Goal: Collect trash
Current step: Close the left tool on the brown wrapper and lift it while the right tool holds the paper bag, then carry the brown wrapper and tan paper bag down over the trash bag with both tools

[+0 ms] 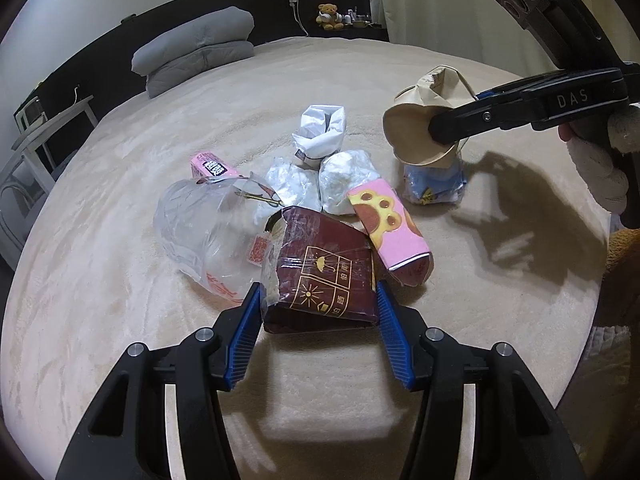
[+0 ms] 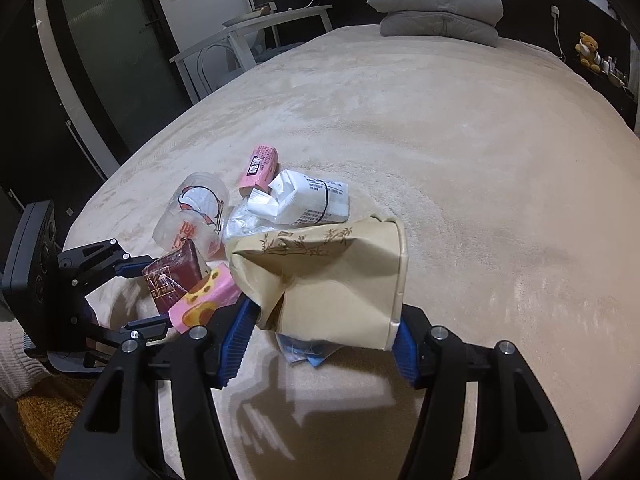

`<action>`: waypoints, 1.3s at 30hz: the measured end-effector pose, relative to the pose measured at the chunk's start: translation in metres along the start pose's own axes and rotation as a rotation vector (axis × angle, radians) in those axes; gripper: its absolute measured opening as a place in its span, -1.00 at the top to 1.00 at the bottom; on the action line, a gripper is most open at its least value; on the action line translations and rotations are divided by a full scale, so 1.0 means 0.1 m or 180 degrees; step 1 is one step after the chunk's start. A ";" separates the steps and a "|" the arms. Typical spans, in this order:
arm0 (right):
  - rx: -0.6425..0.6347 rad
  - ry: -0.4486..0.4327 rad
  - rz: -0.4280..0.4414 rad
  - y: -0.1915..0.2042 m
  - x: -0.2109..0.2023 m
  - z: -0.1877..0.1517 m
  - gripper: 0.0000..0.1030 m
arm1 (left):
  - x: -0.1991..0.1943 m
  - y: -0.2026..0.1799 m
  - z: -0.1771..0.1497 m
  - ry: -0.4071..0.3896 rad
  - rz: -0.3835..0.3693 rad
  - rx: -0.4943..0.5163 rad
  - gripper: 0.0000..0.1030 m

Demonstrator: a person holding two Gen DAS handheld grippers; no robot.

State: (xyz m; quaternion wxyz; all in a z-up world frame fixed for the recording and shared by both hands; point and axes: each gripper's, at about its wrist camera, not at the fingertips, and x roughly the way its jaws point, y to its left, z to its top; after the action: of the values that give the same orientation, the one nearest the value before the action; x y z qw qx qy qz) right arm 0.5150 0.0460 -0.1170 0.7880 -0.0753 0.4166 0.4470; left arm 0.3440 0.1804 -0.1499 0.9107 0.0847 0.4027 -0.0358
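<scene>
A folded grey quilt [image 2: 436,10] lies on the beige bed [image 2: 460,152]; a teddy bear [image 1: 329,15] sits on a shelf behind.

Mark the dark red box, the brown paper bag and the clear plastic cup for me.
dark red box [image 1: 324,280], left wrist view, printed top face.
brown paper bag [image 2: 332,280], right wrist view, creased front side.
clear plastic cup [image 1: 196,224], left wrist view, crumpled side wall.
</scene>
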 end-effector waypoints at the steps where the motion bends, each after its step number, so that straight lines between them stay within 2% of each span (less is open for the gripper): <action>1: 0.0022 -0.0023 0.0005 0.01 -0.05 -0.01 -0.17 | -0.03 0.00 0.01 -0.0009 0.0022 -0.0023 -0.05; 7: 0.0077 -0.0186 -0.0026 0.14 -0.42 -0.15 -0.17 | -0.35 -0.02 0.07 -0.0238 0.0040 -0.0222 -0.05; 11: -0.0014 -0.0426 -0.0030 0.26 -0.72 -0.29 -0.17 | -0.65 -0.10 0.09 -0.0445 0.0047 -0.0331 -0.05; 15: 0.0100 -0.0566 0.0037 0.29 -0.99 -0.58 -0.17 | -0.95 -0.16 0.06 -0.0657 0.0007 -0.0486 -0.05; 24: 0.0185 -0.0874 -0.0001 0.45 -1.38 -1.37 -0.18 | -1.40 -0.51 -0.32 -0.1007 -0.0127 -0.0829 -0.05; 31: 0.0300 -0.0976 -0.0036 0.67 -1.65 -1.86 -0.18 | -1.62 -0.94 -0.75 -0.1057 -0.0187 -0.0860 -0.05; 37: 0.0425 -0.0879 -0.0046 0.79 -1.74 -2.27 -0.18 | -1.86 -1.29 -1.16 -0.1113 -0.0298 -0.0895 -0.05; 39: 0.0387 -0.0824 -0.0136 0.84 -1.75 -2.37 -0.18 | -1.94 -1.38 -1.28 -0.1125 -0.0300 -0.0948 -0.05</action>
State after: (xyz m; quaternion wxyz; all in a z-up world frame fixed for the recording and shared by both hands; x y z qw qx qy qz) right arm 0.2666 -0.1333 -0.1211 0.8476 0.0220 0.3361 0.4099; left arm 0.1020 0.0677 -0.1077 0.9668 -0.0771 0.2413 -0.0328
